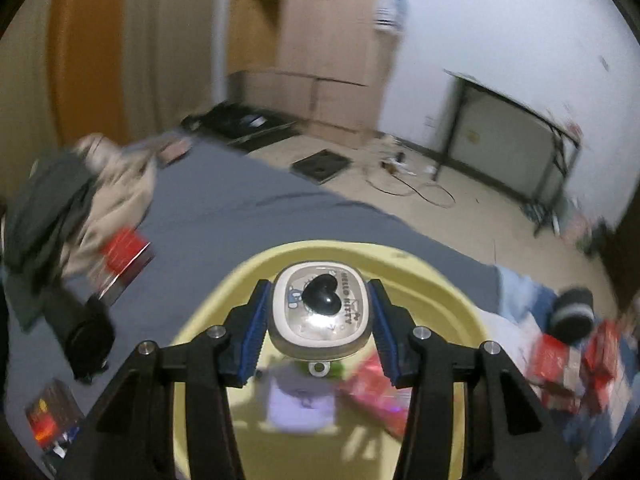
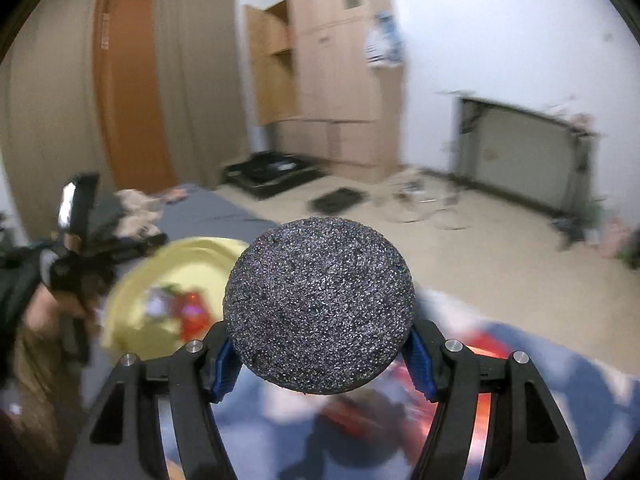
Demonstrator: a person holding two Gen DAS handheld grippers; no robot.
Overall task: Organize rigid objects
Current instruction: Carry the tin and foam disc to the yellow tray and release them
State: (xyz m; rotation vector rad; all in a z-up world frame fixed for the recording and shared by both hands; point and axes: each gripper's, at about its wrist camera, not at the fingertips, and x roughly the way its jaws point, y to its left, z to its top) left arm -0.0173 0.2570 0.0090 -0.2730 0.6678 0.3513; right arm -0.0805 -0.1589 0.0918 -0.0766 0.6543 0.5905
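Observation:
My left gripper [image 1: 319, 316] is shut on a rounded beige Hello Kitty case [image 1: 319, 314] with a black heart on its lid, held above a yellow basin [image 1: 452, 292]. The basin holds a white item [image 1: 300, 400] and a pink-red packet [image 1: 376, 396]. My right gripper [image 2: 319, 352] is shut on a round black speckled object [image 2: 319, 306] that fills the middle of the right wrist view. The yellow basin also shows in the right wrist view [image 2: 132, 292], to the left and below. The left gripper [image 2: 80, 264] and the hand holding it show at far left there.
The basin sits on a bed with a grey sheet [image 1: 240, 216]. Clothes [image 1: 60, 200] and a red box [image 1: 124, 256] lie at left. Red packets [image 1: 568, 364] and a black cylinder [image 1: 572, 312] lie at right. A wardrobe [image 1: 332, 48] and folded table [image 1: 508, 148] stand beyond the floor.

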